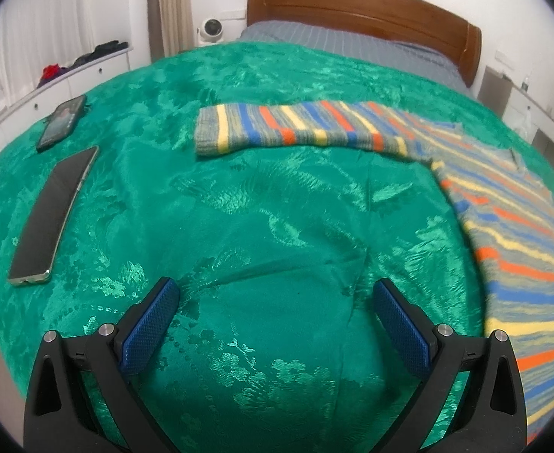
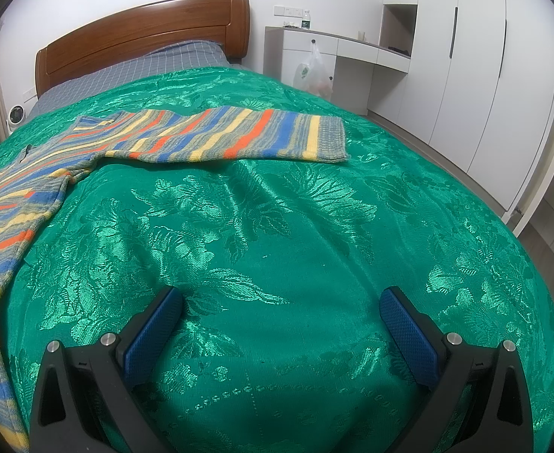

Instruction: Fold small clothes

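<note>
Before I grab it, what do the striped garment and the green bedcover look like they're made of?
Striped sweater: looks knitted, matte wool or acrylic yarn, with a ribbed cuff and soft, fuzzy stripes. Green bedcover: looks like woven satin-like jacquard; its raised floral pattern shines under the light, so it is probably slippery.

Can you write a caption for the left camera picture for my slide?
Open left gripper hovers over the green bedspread, with a striped sweater spread ahead and two phones nearby.

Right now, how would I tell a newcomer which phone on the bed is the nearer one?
Start at the green bedspread in the left wrist view and look to its left edge, far from the striped sweater. Two phones lie there; the nearer phone is the long, dark, blank slab, while the farther phone is smaller, with a lit screen.
</note>
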Demonstrator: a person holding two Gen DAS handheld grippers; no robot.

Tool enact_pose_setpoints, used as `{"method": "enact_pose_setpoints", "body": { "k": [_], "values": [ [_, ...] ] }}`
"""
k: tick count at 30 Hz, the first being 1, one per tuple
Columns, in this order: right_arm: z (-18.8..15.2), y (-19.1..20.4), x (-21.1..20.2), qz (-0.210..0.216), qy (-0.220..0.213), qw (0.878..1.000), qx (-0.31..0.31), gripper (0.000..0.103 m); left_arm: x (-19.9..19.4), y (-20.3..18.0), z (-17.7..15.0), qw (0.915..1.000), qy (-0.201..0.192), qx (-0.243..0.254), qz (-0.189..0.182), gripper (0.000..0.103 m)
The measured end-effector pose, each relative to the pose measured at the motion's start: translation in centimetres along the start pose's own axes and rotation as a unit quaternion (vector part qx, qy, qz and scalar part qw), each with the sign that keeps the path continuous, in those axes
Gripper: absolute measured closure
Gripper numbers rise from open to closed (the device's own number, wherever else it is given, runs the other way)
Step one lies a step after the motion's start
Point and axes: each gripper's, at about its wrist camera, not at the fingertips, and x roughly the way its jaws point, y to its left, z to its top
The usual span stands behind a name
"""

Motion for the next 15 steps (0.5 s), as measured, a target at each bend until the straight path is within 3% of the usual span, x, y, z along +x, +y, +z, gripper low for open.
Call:
{"method": "enact_pose_setpoints", "body": {
  "k": [15],
  "values": [
    [0.41,-0.08,0.04,-0.002,-0.001,1.000,0.000,0.000,-0.05,-0.71,0.17,0.9999,0.008,0.007,-0.005,0.000]
  ]
}}
